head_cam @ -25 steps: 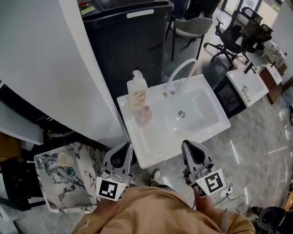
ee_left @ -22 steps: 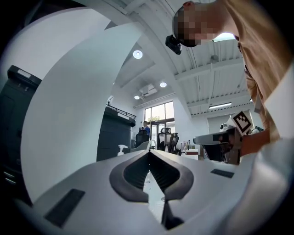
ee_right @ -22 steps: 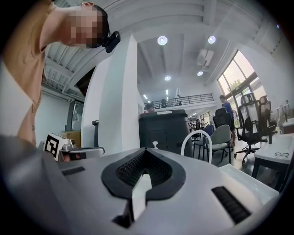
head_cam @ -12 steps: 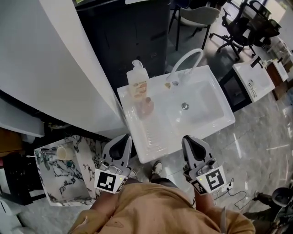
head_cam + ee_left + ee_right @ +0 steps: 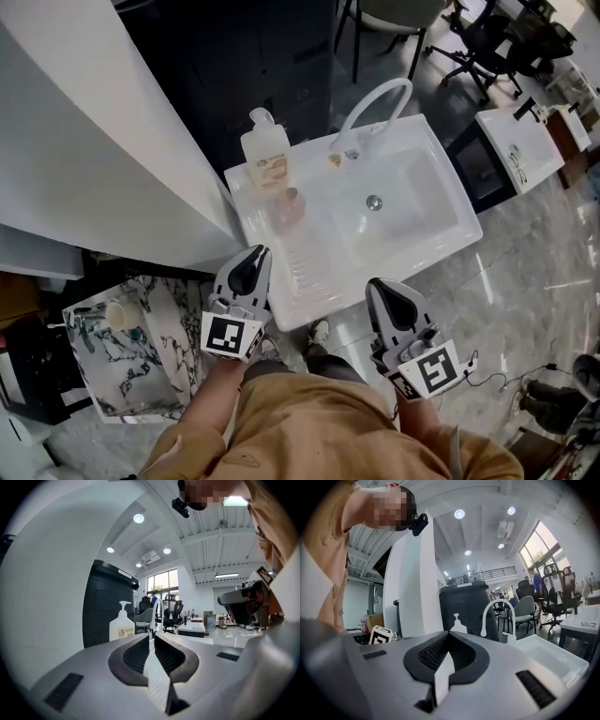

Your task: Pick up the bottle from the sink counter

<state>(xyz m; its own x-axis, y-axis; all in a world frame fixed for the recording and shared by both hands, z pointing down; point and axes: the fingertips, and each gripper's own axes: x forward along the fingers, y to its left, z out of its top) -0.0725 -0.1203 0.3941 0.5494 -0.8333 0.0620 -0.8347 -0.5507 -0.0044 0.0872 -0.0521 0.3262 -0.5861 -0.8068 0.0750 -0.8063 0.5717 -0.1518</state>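
Pointing level: left claw (image 5: 251, 261) just cracking open, empty; right claw (image 5: 386, 291) closed, empty.

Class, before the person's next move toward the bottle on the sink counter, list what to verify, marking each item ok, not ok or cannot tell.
1. Pump bottle upright on the sink counter: ok.
2. Left gripper open enough for it: not ok. Its jaws have just been opening, are barely apart, and have nothing between them.
3. Right gripper free: ok, shut and empty.
4. Approach clear: not ok. A small pinkish container stands just in front of the bottle.
5. How full the bottle is: cannot tell.
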